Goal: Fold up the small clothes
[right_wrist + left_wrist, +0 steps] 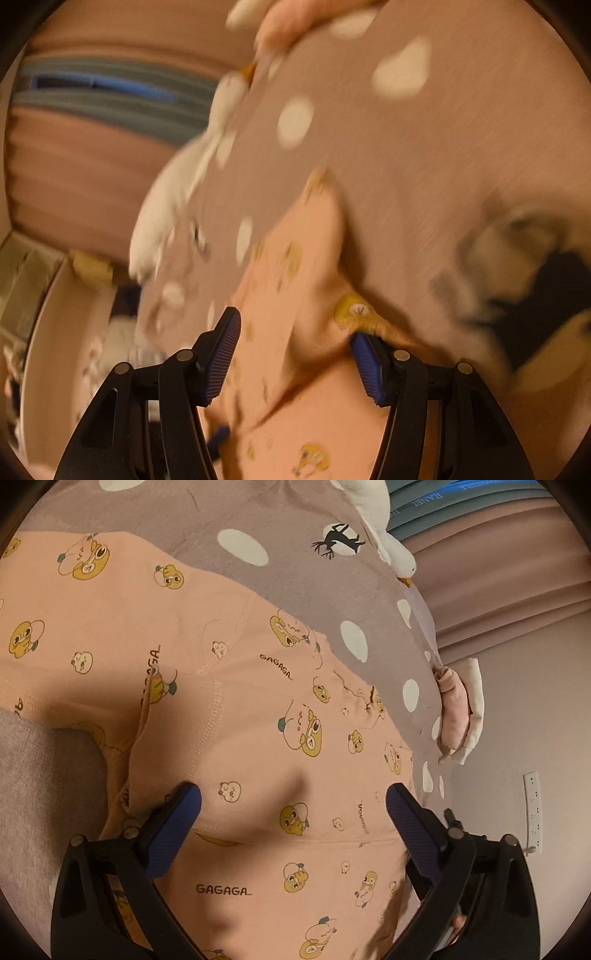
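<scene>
One peach-pink garment [236, 709], printed with small yellow cartoon ducks and the word "GAGAGA", lies spread on a mauve bedspread [295, 528] with white spots. Its fabric is creased and partly doubled over, with a stitched seam running across the middle.

Two grippers are in view, one per camera, each with two black fingers tipped by blue ribbed pads. The left gripper [293, 805] hovers low over the garment with its jaws wide apart and nothing pinched between them. In the blurred right wrist view, the right gripper [295, 354] has its jaws apart too; a raised fold of the peach cloth sits between them, the right-hand pad [365, 365] touching the fabric and the other pad clear of it.

At the far edge of the bed lie one white plush duck [388, 539] and one small stack of folded pale clothes [461, 712]. Pink curtains [517, 602] hang behind. One white socket strip [533, 808] is on the wall.
</scene>
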Tool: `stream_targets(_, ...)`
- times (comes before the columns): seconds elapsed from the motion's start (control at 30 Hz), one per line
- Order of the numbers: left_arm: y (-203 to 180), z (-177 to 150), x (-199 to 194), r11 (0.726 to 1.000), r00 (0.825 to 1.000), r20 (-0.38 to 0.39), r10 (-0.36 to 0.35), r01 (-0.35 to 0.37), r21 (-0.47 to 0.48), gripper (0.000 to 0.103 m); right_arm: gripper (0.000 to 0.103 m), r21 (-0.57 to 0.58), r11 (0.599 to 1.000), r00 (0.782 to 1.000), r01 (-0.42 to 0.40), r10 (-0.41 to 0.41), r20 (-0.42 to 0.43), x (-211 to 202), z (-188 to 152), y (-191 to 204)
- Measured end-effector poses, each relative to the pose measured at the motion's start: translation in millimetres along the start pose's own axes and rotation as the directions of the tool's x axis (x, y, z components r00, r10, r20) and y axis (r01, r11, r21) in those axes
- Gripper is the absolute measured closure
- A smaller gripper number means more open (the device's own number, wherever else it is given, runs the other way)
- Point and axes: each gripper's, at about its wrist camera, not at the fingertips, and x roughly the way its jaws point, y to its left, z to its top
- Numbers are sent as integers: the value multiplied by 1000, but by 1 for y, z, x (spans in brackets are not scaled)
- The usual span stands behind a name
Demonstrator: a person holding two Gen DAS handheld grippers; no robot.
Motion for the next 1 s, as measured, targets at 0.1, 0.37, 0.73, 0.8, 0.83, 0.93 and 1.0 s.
stream_targets(0.1,-4,-1,1,1000,1000,-3,22,-22,22,2,45,153,986,998,-61,65,-18,-2,9,-25)
stream_targets(0.37,1,-1,-4,999,1000,-14,20,-19,29,2,42,298,946,988,-129,147,-37,-9,7,-41)
stream_targets(0.73,11,-15,-25,997,998,-23,63,-62,41,1,37,-55,998,995,-41,36,-90,-22,6,12)
stream_targets(0.8,15,-17,-34,998,998,-20,59,-58,39,1,37,-95,994,992,-52,41,-118,-7,4,21)
stream_targets(0.83,21,-18,-44,998,998,-13,56,-55,32,1,37,-97,994,990,-53,39,-133,-1,3,23)
stream_targets(0.93,41,-17,-76,997,997,36,71,-71,3,1,37,-91,994,988,-56,43,-147,14,5,21)
stream_targets(1.0,57,-17,-97,997,994,73,80,-78,-30,1,37,-76,997,990,-25,14,-139,15,9,10)
